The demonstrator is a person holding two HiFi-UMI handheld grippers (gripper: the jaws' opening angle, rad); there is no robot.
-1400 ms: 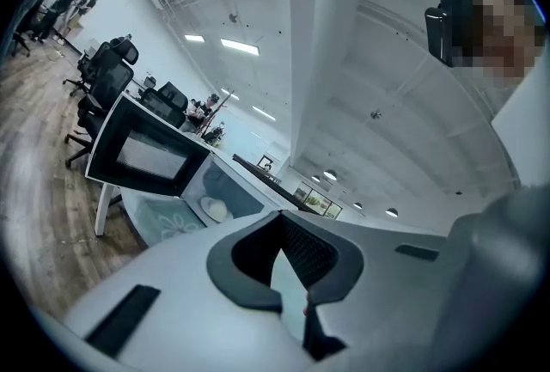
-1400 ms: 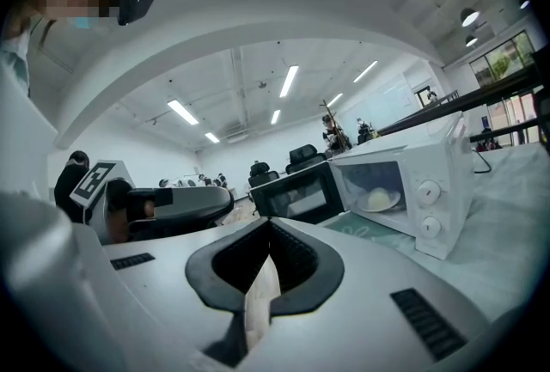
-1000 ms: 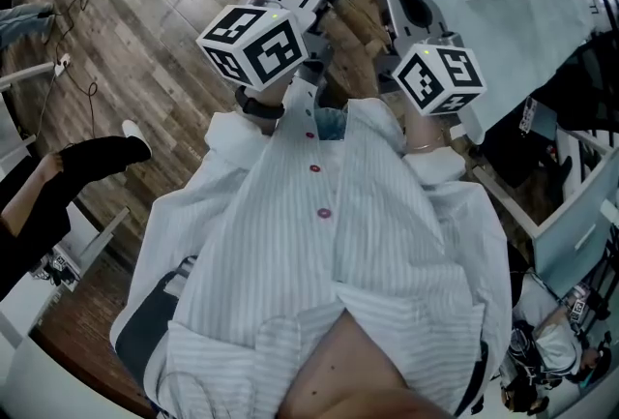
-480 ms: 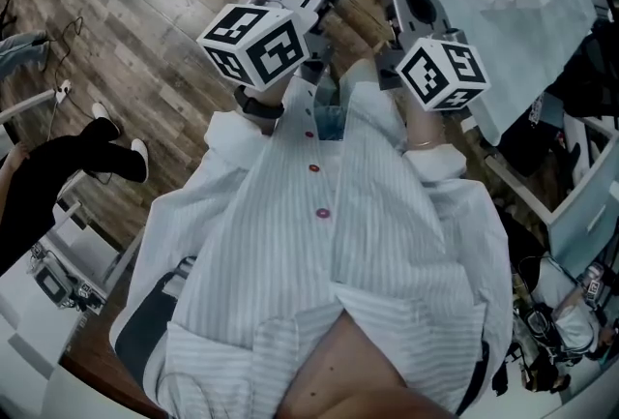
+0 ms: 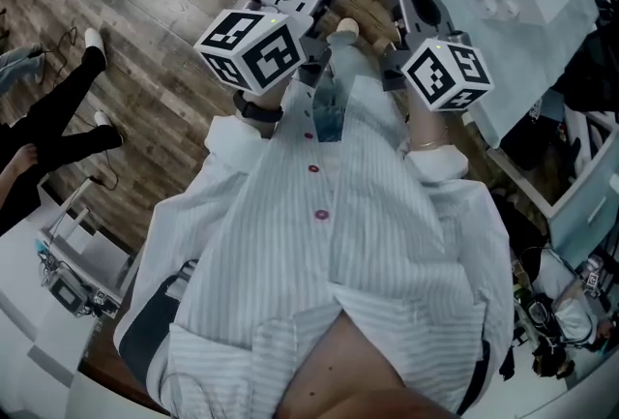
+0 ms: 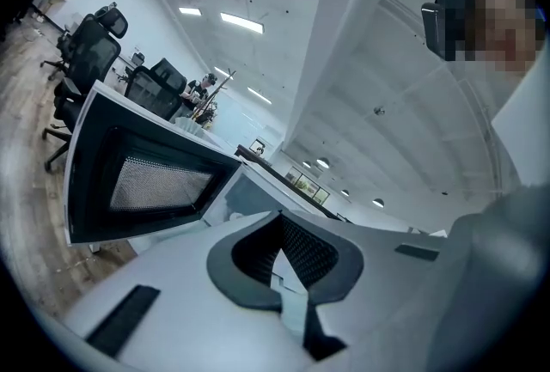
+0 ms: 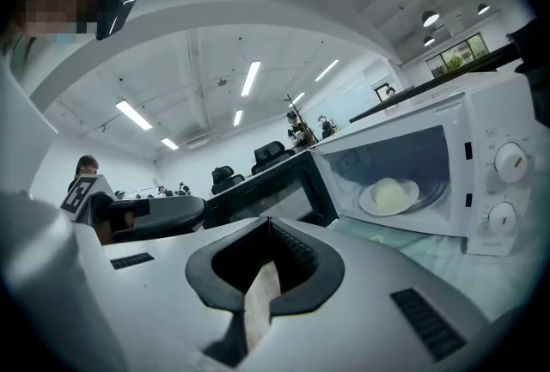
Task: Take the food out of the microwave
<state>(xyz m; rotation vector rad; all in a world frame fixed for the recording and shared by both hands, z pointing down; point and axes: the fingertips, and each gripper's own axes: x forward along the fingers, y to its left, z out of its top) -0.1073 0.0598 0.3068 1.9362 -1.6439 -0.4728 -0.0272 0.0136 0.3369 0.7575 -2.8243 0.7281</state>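
Right gripper view: the pale food (image 7: 388,192) is seen on a plate (image 7: 413,193) inside the open-doored microwave (image 7: 481,190) on the cloth-covered tabletop (image 7: 404,257), well apart from and to the upper right of the right tool (image 7: 268,224), which is clenched empty, as is the left tool (image 6: 279,220).

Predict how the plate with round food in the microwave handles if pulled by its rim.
The plate looks rigid and shallow, probably smooth, so a rim grip may slip. The domed food seems loose, likely to slide if tilted.
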